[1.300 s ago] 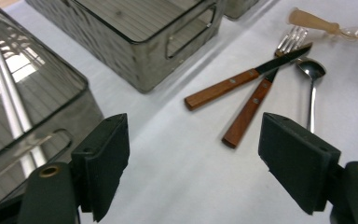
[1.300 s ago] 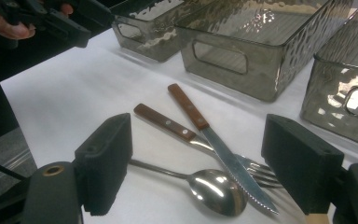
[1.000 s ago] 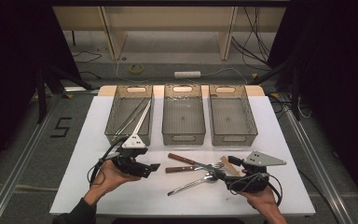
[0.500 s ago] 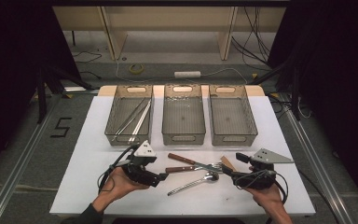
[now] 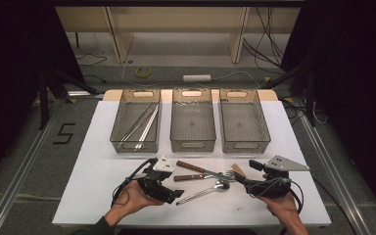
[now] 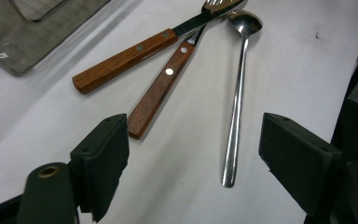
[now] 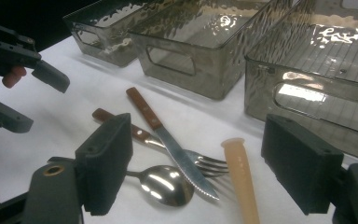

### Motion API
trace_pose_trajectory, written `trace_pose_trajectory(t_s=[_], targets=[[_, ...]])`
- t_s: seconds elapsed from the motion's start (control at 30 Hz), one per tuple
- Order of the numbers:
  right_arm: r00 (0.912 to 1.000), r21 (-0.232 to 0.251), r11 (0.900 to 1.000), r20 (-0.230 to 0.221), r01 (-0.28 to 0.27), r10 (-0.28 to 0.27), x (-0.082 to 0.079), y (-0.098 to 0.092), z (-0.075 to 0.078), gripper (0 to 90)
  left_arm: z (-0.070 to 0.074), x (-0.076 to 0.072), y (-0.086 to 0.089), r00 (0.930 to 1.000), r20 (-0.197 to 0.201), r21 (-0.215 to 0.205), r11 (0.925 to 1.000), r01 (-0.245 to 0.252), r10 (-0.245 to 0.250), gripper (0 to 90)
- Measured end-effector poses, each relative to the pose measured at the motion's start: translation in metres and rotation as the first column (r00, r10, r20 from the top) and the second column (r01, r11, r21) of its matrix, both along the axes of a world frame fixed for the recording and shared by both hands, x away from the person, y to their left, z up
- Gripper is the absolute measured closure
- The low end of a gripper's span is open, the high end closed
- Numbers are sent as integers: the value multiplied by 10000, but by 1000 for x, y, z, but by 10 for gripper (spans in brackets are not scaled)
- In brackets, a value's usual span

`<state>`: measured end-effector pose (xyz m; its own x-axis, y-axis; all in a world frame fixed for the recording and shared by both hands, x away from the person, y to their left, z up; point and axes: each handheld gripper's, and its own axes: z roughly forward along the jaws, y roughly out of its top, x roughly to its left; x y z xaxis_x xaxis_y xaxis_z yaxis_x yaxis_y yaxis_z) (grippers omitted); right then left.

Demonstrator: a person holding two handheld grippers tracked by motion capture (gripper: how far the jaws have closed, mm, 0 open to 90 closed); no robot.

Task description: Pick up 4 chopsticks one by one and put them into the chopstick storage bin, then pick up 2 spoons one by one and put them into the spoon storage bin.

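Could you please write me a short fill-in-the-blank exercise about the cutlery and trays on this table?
1. Behind the cutlery stand ____ clear trays in a row.
2. The knife lies with its blade across the ____.
3. The all-metal piece between the left gripper jaws is a ____.
4. The jaws of the right gripper stand ____.

Missing words: three; fork; spoon; open
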<state>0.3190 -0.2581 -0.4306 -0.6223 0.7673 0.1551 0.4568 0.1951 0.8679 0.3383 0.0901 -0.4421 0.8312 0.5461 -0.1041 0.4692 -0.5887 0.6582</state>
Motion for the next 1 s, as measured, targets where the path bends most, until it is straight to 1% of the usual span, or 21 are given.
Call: trace_pose_trajectory(t_s=[0.03,0.13,0.27,0.37,0.47,0.5,0.53,0.57,0.63,0.7,0.87,0.93,0.97,1.0], targets=[[10000,-10,10000,-12,-17,17,0,0,0,258,-1,-1,-1,10000,17,-16,10000,-7,7,235],[10000,-45,10000,-41,-16,16,0,1,0,258,-3,-2,-5,9999,-22,130,9999,107,-107,220],[10000,-57,10000,-15,-51,51,0,2,0,258,-6,-4,-11,9997,-40,222,9995,235,-234,215],[10000,-81,9999,-30,-84,84,0,2,-1,258,-7,-4,-16,9995,-69,220,9993,313,-312,214],[10000,-19,10000,-56,-53,53,1,1,-1,258,-10,-4,-21,9988,-140,330,9983,472,-467,220],[10000,-13,10000,-78,-42,42,1,1,-1,258,-10,-3,-22,9982,-165,480,9971,589,-581,224],[9999,-17,10000,-87,-52,52,2,0,-1,258,-11,-2,-24,9980,-181,544,9966,619,-610,229],[9999,-9,10000,-103,-23,22,2,0,-2,258,-11,-1,-26,9979,-201,574,9964,628,-617,235],[9999,13,10000,-98,34,-34,2,-1,-2,258,-11,0,-31,9975,-152,761,9946,701,-691,249],[9999,30,10000,-112,54,-54,3,-1,-2,258,-11,2,-36,9966,-204,829,9932,816,-802,266],[9999,-1,10000,-122,37,-37,0,0,-2,258,-13,3,-48,9930,-204,893,9891,1173,-1159,350],[9999,-29,10000,-107,24,-24,-1,-1,-2,258,-14,2,-52,9905,-317,984,9857,1364,-1339,379],[9999,-36,10000,-110,10,-11,-1,-1,-1,258,-16,1,-55,9903,-259,1109,9841,1388,-1368,393],[10000,-40,10000,-85,39,-40,-1,-1,-1,258,-16,0,-57,9901,-106,1259,9821,1402,-1399,405]])
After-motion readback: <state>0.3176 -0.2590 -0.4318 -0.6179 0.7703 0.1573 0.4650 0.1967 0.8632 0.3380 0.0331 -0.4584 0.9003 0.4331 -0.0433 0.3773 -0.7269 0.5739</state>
